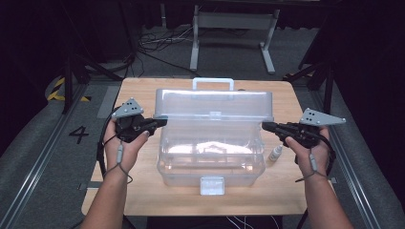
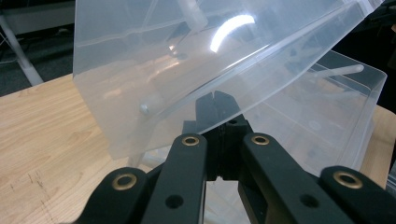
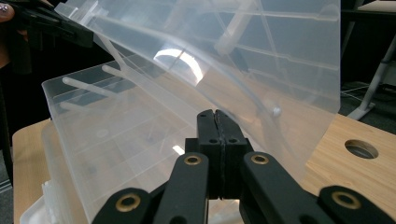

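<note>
- High view: a clear plastic box point(image 1: 210, 157) stands in the middle of a light wooden table point(image 1: 143, 191), its lid point(image 1: 215, 102) swung up and tilted back, with a white handle at the lid's far edge. The left gripper point(image 1: 160, 122) comes in from the left with its closed jaw tips at the lid's left end; the right gripper point(image 1: 266, 126) meets the lid's right end the same way. A small white bottle point(image 1: 275, 153) lies on the table just below the right gripper, beside the box. A white latch hangs at the box's near wall. Round the table lie grey floor, a painted "4", black-and-yellow tape, cables and a white metal frame point(image 1: 234, 28) beyond the far edge.
- Left gripper view: the left gripper point(image 2: 215, 95) has its two black jaws pressed together with nothing between them. Their tips sit right under the lid's point(image 2: 187, 60) lower rim, probably touching it, though the clear plastic makes contact hard to judge. The open box point(image 2: 336, 116) lies beyond and to the right; bare wood grain point(image 2: 46, 135) spreads to the left.
- Right gripper view: the right gripper point(image 3: 215, 114) is likewise fully closed and empty, its tips against the lid's point(image 3: 261, 60) slanting edge. The box point(image 3: 107, 140) lies to the left, and a round hole in the table point(image 3: 360, 149) sits to the right.
</note>
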`<state>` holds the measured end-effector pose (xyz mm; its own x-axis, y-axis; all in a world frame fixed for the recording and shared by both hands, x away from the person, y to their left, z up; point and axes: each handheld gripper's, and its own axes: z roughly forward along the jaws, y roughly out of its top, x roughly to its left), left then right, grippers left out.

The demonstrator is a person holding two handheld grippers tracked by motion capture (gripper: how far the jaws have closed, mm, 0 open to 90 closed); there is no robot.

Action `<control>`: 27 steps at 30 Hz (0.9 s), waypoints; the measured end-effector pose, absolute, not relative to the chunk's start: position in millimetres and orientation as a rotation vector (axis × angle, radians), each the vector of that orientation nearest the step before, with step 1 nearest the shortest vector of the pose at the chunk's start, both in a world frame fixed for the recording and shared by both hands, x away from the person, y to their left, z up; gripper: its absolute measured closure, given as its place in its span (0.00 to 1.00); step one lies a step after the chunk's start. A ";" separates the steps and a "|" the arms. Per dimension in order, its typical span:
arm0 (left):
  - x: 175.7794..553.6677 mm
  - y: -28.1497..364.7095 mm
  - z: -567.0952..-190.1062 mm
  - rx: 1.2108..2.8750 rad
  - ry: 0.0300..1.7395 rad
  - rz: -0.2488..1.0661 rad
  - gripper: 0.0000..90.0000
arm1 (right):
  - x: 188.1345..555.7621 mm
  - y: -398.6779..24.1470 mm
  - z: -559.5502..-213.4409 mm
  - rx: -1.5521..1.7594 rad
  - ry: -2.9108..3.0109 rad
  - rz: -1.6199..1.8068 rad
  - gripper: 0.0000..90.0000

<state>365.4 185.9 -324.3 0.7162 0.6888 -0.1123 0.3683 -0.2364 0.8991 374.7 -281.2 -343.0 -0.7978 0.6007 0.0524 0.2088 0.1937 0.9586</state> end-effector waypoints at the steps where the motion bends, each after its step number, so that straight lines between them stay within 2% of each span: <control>1: 366.0 185.9 -323.7 1.853 0.823 0.380 1.00 | 374.1 -281.6 -343.1 0.765 2.140 1.632 1.00; 13: 372.4 186.3 -318.9 1.865 0.808 0.373 1.00 | 361.4 -292.8 -338.1 0.762 2.138 1.547 0.99; 14: 373.3 186.4 -318.2 1.869 0.804 0.375 1.00 | 358.9 -297.1 -337.9 0.780 2.147 1.534 0.97; 27: 379.8 187.9 -316.6 1.851 0.796 0.366 1.00 | 348.1 -316.7 -335.0 0.841 2.086 1.490 0.91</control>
